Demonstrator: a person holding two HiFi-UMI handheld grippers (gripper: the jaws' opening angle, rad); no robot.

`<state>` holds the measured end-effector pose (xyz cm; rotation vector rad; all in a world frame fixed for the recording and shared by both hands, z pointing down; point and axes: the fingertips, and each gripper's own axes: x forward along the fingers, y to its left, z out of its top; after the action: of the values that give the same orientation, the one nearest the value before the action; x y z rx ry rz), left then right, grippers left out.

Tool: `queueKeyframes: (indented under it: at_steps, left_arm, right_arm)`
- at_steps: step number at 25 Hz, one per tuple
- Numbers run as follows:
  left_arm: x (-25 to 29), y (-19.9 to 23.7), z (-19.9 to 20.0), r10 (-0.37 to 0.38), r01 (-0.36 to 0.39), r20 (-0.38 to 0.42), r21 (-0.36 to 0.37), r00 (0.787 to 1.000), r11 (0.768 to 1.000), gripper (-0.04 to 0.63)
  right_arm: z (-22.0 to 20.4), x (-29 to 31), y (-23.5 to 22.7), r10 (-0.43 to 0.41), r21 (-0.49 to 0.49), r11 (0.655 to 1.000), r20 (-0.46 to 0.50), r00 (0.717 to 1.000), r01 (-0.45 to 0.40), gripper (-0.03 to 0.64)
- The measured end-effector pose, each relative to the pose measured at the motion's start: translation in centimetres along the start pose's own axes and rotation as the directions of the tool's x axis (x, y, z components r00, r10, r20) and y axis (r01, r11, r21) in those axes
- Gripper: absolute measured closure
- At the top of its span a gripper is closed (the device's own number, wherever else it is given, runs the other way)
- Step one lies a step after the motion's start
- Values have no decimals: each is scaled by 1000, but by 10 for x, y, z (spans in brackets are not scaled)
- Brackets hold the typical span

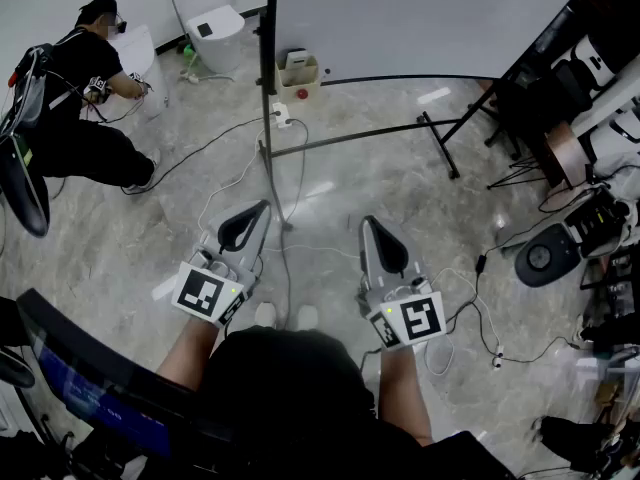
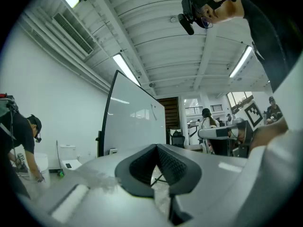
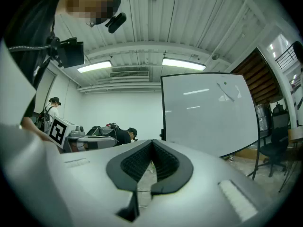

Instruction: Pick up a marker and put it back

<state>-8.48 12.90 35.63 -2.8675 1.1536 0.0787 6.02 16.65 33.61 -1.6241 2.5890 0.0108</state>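
Both grippers are held low over the grey floor in the head view. My left gripper (image 1: 263,207) is shut with nothing between its dark pads, and its tips also meet in the left gripper view (image 2: 155,146). My right gripper (image 1: 366,221) is likewise shut and empty, its tips together in its own view (image 3: 151,142). Ahead stands a whiteboard (image 1: 420,18) on a black stand. Two thin strokes or sticks (image 3: 226,91) show high on the board; whether they are markers I cannot tell.
Cables (image 1: 240,173) trail across the floor around the board's stand (image 1: 268,118). A small box (image 1: 299,71) sits at its foot. A person in black (image 1: 85,98) crouches at the far left. Chairs and equipment (image 1: 590,208) crowd the right side.
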Motion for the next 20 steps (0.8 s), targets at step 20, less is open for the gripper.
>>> queueKeyframes:
  at_steps: [20]
  left_arm:
    - [30, -13, -5, 15, -15, -3, -6, 1000, 1000, 591]
  right_arm:
    - [-2, 2, -27, 46, 29, 999, 8, 999, -46, 607]
